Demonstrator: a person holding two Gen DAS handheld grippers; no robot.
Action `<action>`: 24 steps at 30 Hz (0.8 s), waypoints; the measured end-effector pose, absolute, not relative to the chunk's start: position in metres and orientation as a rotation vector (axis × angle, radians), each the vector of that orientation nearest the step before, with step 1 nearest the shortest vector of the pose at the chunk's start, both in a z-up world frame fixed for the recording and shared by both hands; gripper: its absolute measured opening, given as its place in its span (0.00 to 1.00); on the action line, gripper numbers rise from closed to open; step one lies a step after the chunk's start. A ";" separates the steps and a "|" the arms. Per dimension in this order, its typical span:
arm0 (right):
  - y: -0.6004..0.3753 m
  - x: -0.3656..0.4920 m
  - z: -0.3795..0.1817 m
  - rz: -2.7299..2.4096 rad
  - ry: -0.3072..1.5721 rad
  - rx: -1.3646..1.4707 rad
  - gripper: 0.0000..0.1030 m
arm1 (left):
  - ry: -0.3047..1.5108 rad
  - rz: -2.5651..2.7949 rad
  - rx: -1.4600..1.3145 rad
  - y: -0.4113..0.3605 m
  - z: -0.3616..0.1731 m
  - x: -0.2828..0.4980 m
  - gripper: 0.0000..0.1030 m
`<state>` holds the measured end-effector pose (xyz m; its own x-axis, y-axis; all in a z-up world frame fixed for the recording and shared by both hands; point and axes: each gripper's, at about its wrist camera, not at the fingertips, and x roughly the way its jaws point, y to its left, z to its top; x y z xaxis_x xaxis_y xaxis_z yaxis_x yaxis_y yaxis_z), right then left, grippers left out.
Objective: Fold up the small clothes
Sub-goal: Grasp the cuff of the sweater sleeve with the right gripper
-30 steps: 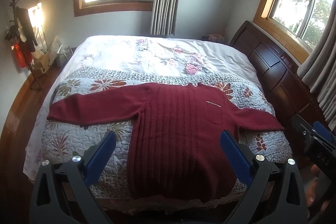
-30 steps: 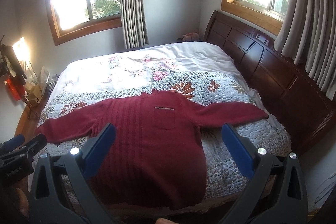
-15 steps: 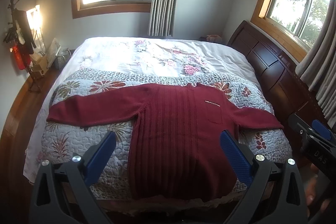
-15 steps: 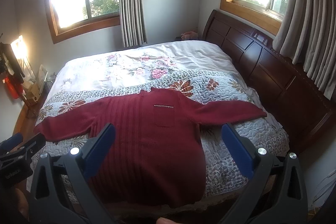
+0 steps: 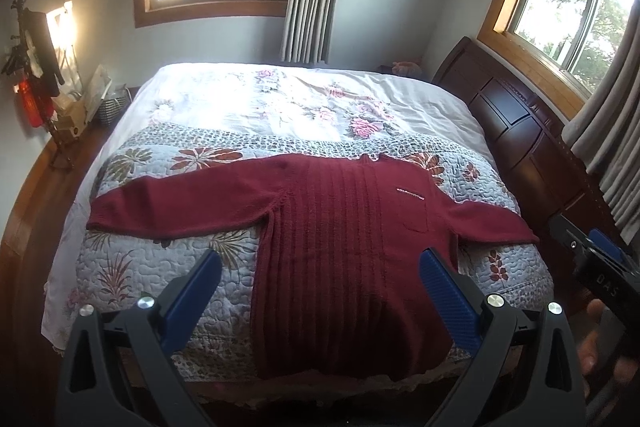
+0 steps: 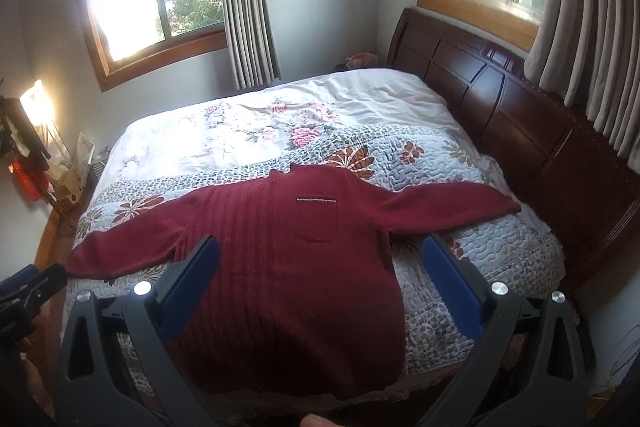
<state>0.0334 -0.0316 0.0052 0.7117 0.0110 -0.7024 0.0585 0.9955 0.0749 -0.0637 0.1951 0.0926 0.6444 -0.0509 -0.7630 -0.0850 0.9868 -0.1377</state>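
A dark red ribbed sweater (image 5: 340,235) (image 6: 288,267) lies flat, front up, across the near part of the bed, both sleeves spread sideways and its hem at the bed's front edge. A small chest pocket (image 6: 316,219) shows. My left gripper (image 5: 320,267) hovers open above and in front of the hem, nothing between its blue pads. My right gripper (image 6: 322,263) is open too, held above the sweater's lower body. In the left wrist view the right gripper (image 5: 596,259) shows at the right edge; in the right wrist view the left gripper (image 6: 24,287) shows at the left edge.
The bed carries a floral quilt (image 5: 172,267) and a white flowered cover (image 5: 280,103) behind it. A dark wooden headboard (image 6: 520,131) runs along the right. A coat stand (image 5: 32,67) and clutter sit at the left wall. Curtained windows are behind.
Both wrist views have shifted only slightly; the sweater lies as before and both grippers stay open.
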 end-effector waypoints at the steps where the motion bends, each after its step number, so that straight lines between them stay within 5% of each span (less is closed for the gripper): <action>1: -0.052 0.043 -0.004 -0.044 0.787 0.123 0.97 | 0.870 0.015 -0.174 0.195 0.090 -0.060 0.96; 8: -0.284 0.119 -0.103 -0.191 0.925 0.609 0.97 | 0.890 0.049 -0.095 0.164 0.081 -0.025 0.96; 10: -0.354 0.136 -0.139 -0.215 0.928 0.799 0.85 | 0.920 0.063 -0.115 0.152 0.076 -0.012 0.96; 12: -0.417 0.155 -0.175 -0.242 0.939 0.950 0.50 | 0.949 0.065 -0.140 0.140 0.073 -0.002 0.96; 19: -0.571 0.193 -0.303 -0.329 0.906 1.389 0.48 | 0.999 0.091 -0.184 0.091 0.069 0.024 0.96; 24: -0.614 0.218 -0.357 -0.352 0.935 1.454 0.47 | 1.005 0.154 -0.200 0.069 0.072 0.034 0.96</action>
<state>0.2183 -0.6137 -0.3574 0.6177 0.3248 -0.7162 0.7167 0.1423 0.6827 0.0343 0.0689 0.0721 0.5277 0.0361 -0.8487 -0.2196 0.9709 -0.0952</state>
